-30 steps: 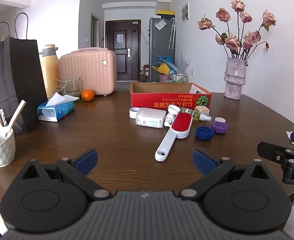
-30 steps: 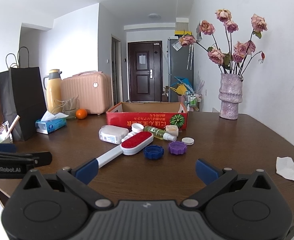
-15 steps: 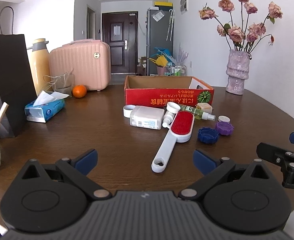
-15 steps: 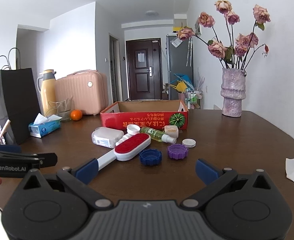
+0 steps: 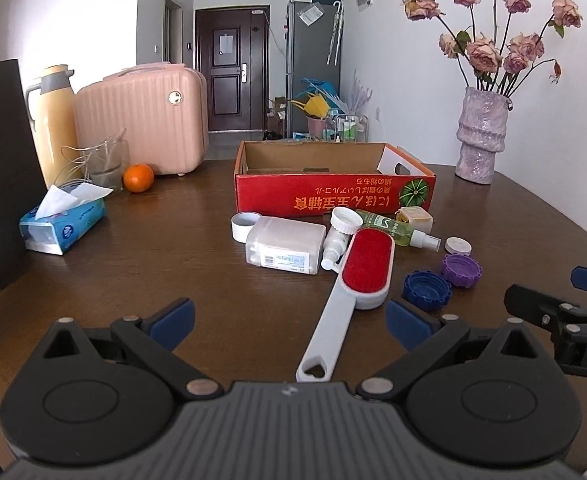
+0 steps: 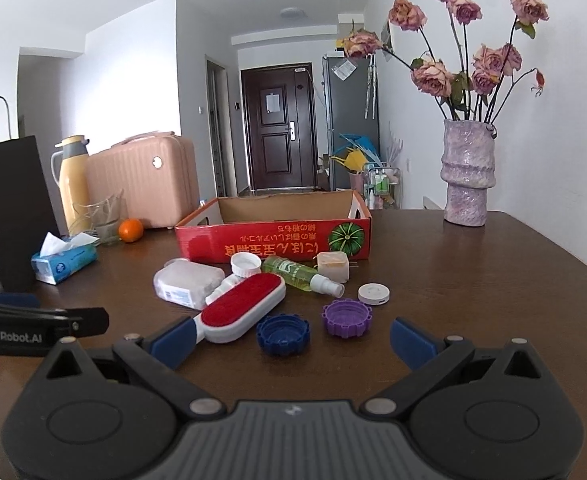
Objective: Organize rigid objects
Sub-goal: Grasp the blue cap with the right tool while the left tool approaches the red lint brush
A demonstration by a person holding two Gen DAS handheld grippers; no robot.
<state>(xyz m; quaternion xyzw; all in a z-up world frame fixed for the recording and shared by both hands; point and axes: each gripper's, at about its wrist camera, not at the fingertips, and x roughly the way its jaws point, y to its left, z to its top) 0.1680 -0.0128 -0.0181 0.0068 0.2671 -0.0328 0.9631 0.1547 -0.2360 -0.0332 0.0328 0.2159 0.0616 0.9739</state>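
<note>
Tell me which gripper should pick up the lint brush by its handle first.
Left. The left gripper is open with the lint brush handle lying between its fingers. The right gripper faces the blue cap instead; the handle sits off to its left.

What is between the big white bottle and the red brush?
A small white bottle lies between the big white bottle and the red brush, clearest in the left wrist view.

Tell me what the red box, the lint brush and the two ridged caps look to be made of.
Red box: printed cardboard, brown raw inside, torn-looking rim.
Lint brush: smooth grey-white plastic, probably; red pad looks like matte velvety fabric.
Blue cap and purple cap: moulded plastic with a slight sheen, apparently.
</note>
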